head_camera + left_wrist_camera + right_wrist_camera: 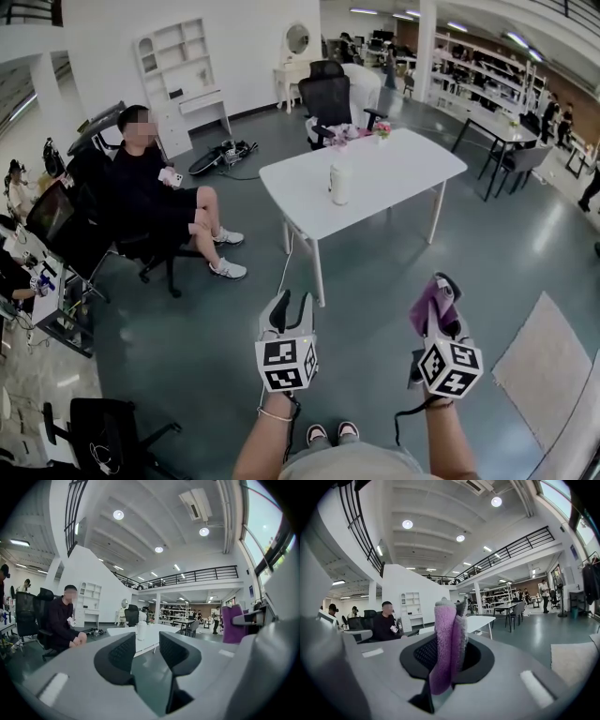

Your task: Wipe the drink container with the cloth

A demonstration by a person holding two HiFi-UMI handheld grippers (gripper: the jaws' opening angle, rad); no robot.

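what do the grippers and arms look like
The left gripper and right gripper are light grey with black ribbed pads; each bears a white cube with black square markers. A black cord hangs at the right wrist, a band rings the left. No sleeves.

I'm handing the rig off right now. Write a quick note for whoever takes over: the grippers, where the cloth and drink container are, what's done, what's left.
Left gripper: jaws apart, nothing between them.
Right gripper: shut on the purple cloth, which sticks up out of the jaws.
Drink container: white, upright on the white table, well ahead of both grippers, nothing touching it.
Done: cloth is in the grip.
Left: go up to the table, probably steady the container with the left gripper, then wipe it with the cloth. No wiping has begun.
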